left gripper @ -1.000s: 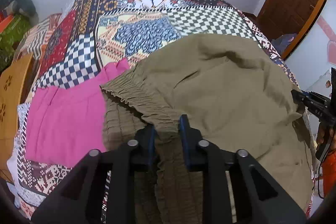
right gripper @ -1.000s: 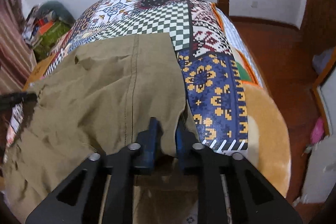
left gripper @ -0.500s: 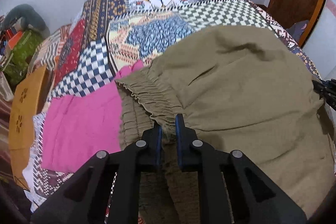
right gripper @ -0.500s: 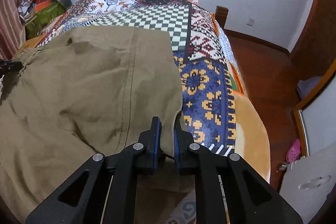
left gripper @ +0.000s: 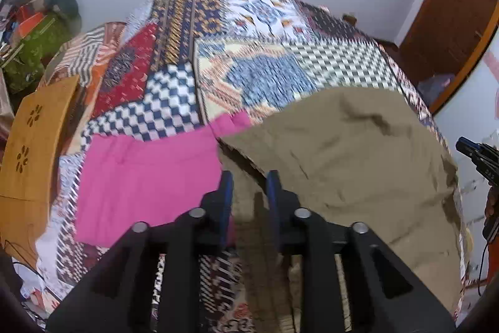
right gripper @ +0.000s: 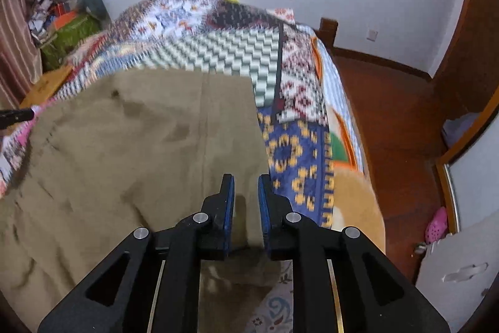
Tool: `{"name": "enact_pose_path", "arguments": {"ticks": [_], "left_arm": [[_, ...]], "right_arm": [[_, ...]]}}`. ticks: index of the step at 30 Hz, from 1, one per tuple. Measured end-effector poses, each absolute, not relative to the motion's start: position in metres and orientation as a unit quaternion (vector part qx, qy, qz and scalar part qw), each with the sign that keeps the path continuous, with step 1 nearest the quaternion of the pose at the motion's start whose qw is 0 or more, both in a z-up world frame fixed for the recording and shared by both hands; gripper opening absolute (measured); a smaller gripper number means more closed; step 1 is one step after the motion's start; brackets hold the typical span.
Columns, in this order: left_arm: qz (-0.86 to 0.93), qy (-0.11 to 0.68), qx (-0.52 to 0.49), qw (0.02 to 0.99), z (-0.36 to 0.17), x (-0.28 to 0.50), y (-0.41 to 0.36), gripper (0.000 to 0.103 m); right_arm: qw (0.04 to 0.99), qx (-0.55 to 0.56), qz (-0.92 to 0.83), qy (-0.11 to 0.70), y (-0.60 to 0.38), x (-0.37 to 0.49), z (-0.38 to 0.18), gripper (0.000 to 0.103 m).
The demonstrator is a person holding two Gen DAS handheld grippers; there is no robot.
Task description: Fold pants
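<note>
The olive pants lie spread across the patchwork quilt, long axis running from the left gripper to the right gripper. The matte woven cloth (creased, one straight seam) sits beneath both grippers, whose jaws are opening, pads clear of it. A pink garment lies left.

No text, label, brand, number or sign can be read in either wrist view — both are blurred by motion. The patchwork bedspread carries only woven patterns — checks, stripes, flower shapes — and no letters. The cluttered packages by the far wall show colour patches too small and smeared to make out as writing.
</note>
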State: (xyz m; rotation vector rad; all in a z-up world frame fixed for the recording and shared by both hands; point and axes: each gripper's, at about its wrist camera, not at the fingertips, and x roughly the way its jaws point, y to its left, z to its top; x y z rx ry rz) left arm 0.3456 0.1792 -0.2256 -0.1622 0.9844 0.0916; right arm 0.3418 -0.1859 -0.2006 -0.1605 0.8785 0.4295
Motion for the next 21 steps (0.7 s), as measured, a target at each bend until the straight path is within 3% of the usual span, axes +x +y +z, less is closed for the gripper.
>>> {"name": "enact_pose_path", "arguments": {"ticks": [1, 3, 8, 21], "left_arm": [[0.049, 0.467, -0.081, 0.879, -0.222, 0.347, 0.184, 0.034], [0.056, 0.459, -0.084, 0.883, -0.217, 0.351, 0.191, 0.039], [0.057, 0.461, -0.096, 0.88, -0.221, 0.369, 0.203, 0.054], [0.027, 0.508, -0.069, 0.858, -0.273, 0.405, 0.199, 0.054]], "right_arm": [[0.882, -0.076, 0.206, 0.416, -0.183, 0.344, -0.196, 0.022], [0.89, -0.073, 0.206, 0.401, -0.18, 0.35, -0.186, 0.039], [0.895, -0.066, 0.212, 0.386, -0.168, 0.37, -0.175, 0.04], [0.871, -0.078, 0.235, 0.424, -0.136, 0.434, -0.212, 0.04]]}}
